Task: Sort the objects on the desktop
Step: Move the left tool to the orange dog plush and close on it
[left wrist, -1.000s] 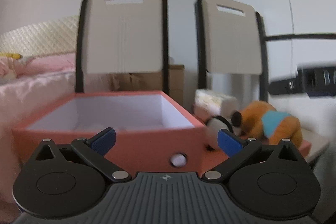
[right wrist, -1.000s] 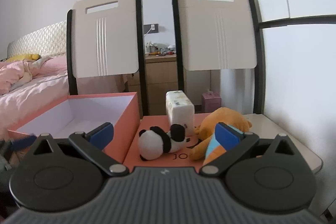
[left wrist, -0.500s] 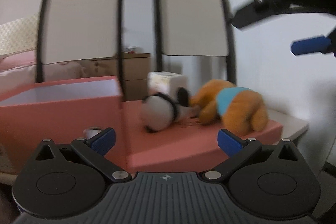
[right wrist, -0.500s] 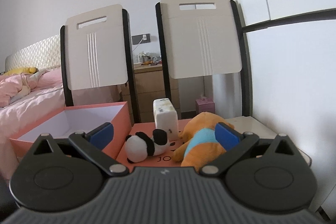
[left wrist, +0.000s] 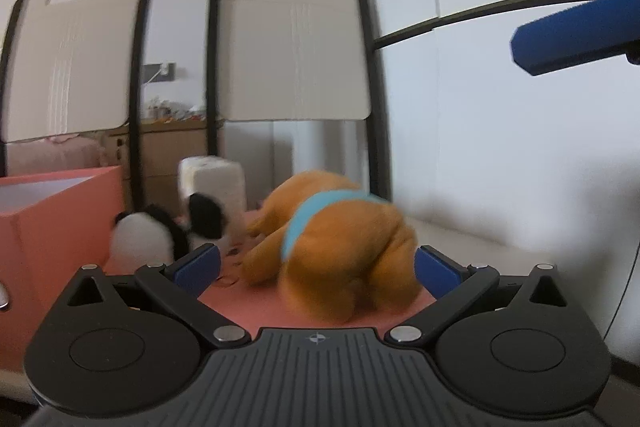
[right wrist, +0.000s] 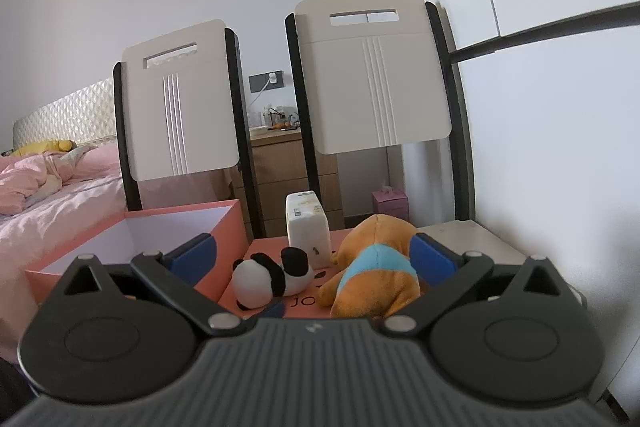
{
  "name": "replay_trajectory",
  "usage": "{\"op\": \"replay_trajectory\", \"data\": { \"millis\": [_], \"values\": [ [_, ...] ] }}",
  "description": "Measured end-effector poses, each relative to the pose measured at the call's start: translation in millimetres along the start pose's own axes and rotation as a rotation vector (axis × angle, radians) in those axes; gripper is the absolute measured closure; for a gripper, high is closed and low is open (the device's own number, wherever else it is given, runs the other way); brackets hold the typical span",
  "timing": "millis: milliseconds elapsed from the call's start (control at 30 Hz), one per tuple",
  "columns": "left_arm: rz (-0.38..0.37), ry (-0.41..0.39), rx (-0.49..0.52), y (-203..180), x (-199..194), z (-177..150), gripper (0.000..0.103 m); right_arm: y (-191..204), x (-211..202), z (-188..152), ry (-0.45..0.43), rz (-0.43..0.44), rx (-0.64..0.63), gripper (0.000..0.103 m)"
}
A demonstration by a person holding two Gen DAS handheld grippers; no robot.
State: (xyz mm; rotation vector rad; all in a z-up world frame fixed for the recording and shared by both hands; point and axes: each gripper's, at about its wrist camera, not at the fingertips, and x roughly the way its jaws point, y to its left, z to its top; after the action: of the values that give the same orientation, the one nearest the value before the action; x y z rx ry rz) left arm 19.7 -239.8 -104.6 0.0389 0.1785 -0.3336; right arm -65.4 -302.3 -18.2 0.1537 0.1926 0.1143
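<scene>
Left gripper [left wrist: 316, 263] spread wide, empty, low at the near edge of the salmon lid [left wrist: 280, 307], blue pads flanking the orange plush [left wrist: 340, 243] without touching. Right gripper [right wrist: 314, 257] likewise wide and empty, held higher and further back, with open air between its pads and the toys. Orange plush lying on the lid, long axis running near-right to far-left, rump toward the cameras, head down toward the tissue pack [right wrist: 307, 229]; blue band across its back. Panda [right wrist: 272, 277] just left of it, on its side, long axis roughly crosswise, white end left, close to the box wall. Tissue pack upright behind both, near the lid's far edge. Open salmon box [right wrist: 224, 223] to the left, white inside, rim above lid level, wall tight beside the lid. Bare worktop [right wrist: 472, 239] only on the right, a narrow strip ending at the white wall. Beyond, two chair backs [right wrist: 376, 75] close behind the worktop edge; bed [right wrist: 60, 187] far left.
</scene>
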Motion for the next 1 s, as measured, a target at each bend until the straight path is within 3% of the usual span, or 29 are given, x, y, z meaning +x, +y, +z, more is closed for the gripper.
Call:
{"op": "replay_trajectory", "data": {
  "millis": [200,367,500,733,1000],
  "values": [
    [0.007,0.031,0.003,-17.0,20.7,0.7,0.0,-8.3,-1.8,0.5,-0.001,-0.004,0.021,0.0],
    [0.021,0.111,0.04,-26.4,43.1,-2.2,0.0,-9.9,-1.2,0.3,0.002,-0.002,0.022,0.0],
    [0.015,0.153,0.006,-21.3,50.6,-3.4,0.001,-11.2,0.0,0.7,0.002,-0.005,0.04,0.0],
    [0.0,0.175,-0.008,-8.3,49.9,1.6,0.025,-9.3,2.3,0.2,0.005,-0.002,0.043,0.0],
    [-0.016,0.178,-0.01,8.5,41.6,16.6,0.036,-10.4,-0.6,0.4,-0.023,-0.01,0.066,0.0]
  ]
}}
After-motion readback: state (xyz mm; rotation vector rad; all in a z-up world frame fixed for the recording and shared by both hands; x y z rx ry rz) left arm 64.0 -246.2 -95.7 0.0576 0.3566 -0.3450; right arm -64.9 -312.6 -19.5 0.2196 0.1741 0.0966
